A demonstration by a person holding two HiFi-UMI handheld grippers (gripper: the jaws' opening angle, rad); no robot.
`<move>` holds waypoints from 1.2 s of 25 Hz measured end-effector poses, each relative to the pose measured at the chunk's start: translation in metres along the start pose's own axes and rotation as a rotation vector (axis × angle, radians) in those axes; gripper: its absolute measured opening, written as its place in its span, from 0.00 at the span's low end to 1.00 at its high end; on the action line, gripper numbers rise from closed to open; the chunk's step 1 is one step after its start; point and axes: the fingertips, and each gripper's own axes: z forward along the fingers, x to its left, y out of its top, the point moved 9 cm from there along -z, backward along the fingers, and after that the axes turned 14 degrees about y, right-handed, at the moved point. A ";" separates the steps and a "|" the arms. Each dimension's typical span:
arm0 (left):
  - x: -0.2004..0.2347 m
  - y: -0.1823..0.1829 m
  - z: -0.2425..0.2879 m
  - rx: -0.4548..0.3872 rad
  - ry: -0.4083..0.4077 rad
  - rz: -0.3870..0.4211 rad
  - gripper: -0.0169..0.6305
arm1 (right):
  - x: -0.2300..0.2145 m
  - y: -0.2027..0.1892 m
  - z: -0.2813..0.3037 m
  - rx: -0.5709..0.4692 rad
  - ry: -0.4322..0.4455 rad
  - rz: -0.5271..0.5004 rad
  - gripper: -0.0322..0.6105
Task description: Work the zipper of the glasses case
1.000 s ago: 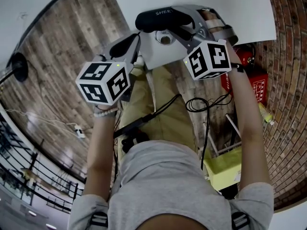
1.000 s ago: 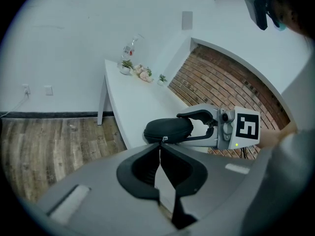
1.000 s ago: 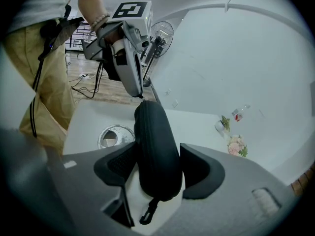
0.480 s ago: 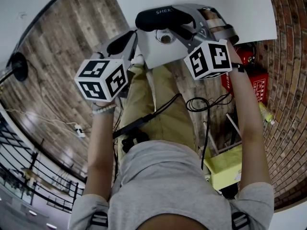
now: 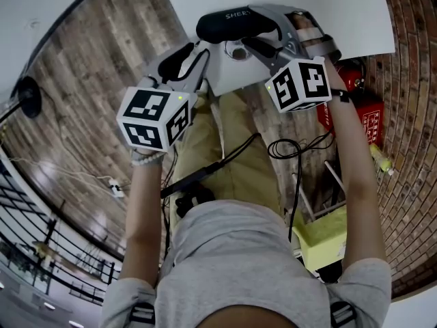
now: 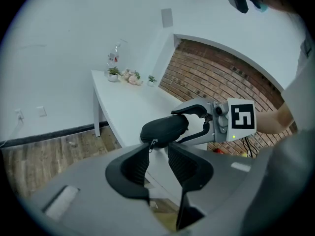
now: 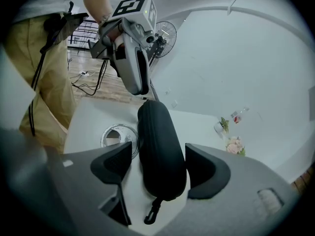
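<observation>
A black zippered glasses case [image 5: 235,24] lies on the white table [image 5: 341,19] near its front edge. My left gripper [image 5: 196,50] is at the case's left end. In the left gripper view its jaws [image 6: 157,151] have just been opening, and the zipper pull [image 6: 152,142] hangs loose at the gap between the tips, so it is open. My right gripper [image 5: 254,29] straddles the case's other end. Its jaws [image 7: 158,156] have just widened and stand on either side of the case [image 7: 160,151] without pressing it. A small clip [image 7: 152,211] dangles from the case's near end.
A round metal-rimmed hole [image 5: 237,49] is in the table just below the case. Small plants and a bottle [image 6: 123,73] stand at the table's far end. Red equipment [image 5: 358,111], cables [image 5: 293,149] and a yellow bin [image 5: 321,241] are on the floor to the right.
My left gripper rolled, its marker cube tilting and shifting right, and its jaws came apart off the zipper pull. The right jaws spread a little wider around the case.
</observation>
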 end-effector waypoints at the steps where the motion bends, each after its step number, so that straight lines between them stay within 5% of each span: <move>1: -0.001 0.000 -0.001 -0.001 -0.002 0.004 0.23 | 0.002 0.000 -0.001 0.005 0.000 0.002 0.57; 7: -0.006 0.007 -0.014 -0.062 -0.037 0.003 0.26 | 0.012 -0.001 -0.013 -0.002 0.013 0.062 0.57; 16: 0.006 0.041 -0.045 -0.216 -0.065 0.068 0.05 | 0.027 0.006 -0.023 -0.004 -0.020 0.216 0.48; 19: 0.003 0.055 -0.061 -0.264 -0.077 0.106 0.04 | 0.028 0.012 -0.041 -0.053 -0.093 0.329 0.41; 24: -0.004 0.075 -0.087 -0.348 -0.139 0.172 0.05 | 0.026 0.027 -0.081 -0.176 -0.280 0.534 0.05; 30: -0.006 0.096 -0.116 -0.440 -0.179 0.263 0.04 | 0.030 0.055 -0.124 -0.355 -0.445 0.703 0.05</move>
